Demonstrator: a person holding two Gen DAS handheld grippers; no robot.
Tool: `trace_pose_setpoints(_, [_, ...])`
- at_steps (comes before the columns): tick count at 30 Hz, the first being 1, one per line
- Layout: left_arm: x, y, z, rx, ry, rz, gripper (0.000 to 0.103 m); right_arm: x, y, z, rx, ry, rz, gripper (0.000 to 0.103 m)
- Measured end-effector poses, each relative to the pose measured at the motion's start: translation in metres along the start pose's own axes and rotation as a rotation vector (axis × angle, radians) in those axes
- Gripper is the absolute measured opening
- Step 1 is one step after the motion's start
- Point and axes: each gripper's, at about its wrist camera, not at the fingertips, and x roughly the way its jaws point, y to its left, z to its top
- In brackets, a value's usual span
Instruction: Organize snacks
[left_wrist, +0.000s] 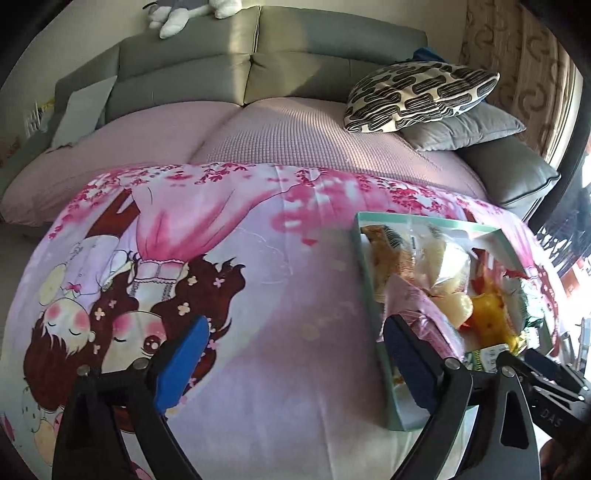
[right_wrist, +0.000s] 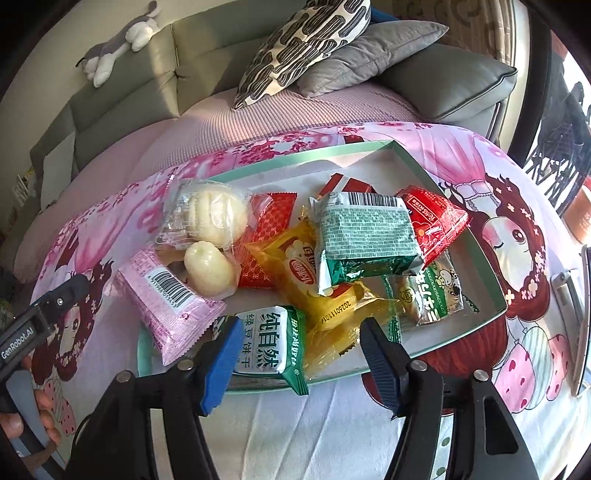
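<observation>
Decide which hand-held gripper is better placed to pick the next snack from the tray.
Right. The right hand-held gripper is open directly over the green-and-white packet in the tray; the left hand-held gripper is mostly over bare blanket.

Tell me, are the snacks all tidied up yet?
Nearly, it seems. Most packets already sit piled in the shallow mint-green cardboard tray. Nothing is in hand: the left gripper and right gripper are both open and empty. Possibly left: the pink barcoded wrapper and the green-and-white biscuit packet hang over the tray's edge.
</observation>
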Motion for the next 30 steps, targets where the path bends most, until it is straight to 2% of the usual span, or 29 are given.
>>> trace_pose_setpoints(4, [0.003,-0.005,-0.002,0.025,0.009,0.017,0.096,-0.002,0.001,0.001,-0.016,-0.023,0.008,0.083])
trace_pose_setpoints(8, [0.006,-0.008,-0.003,0.035,0.021,0.023,0.096,-0.001,0.003,0.001,-0.027,-0.028,0.004,0.103])
trace_pose_setpoints(15, [0.012,-0.010,-0.005,0.040,0.049,0.023,0.096,0.000,0.002,0.001,-0.028,-0.039,0.005,0.103])
trace_pose_setpoints(21, [0.015,-0.010,-0.007,0.006,0.077,0.023,0.096,-0.001,0.003,-0.001,-0.035,-0.042,0.005,0.103])
trace_pose_setpoints(30, [-0.003,-0.009,-0.009,-0.023,0.064,0.048,0.096,-0.006,0.006,-0.005,-0.040,-0.030,0.008,0.103])
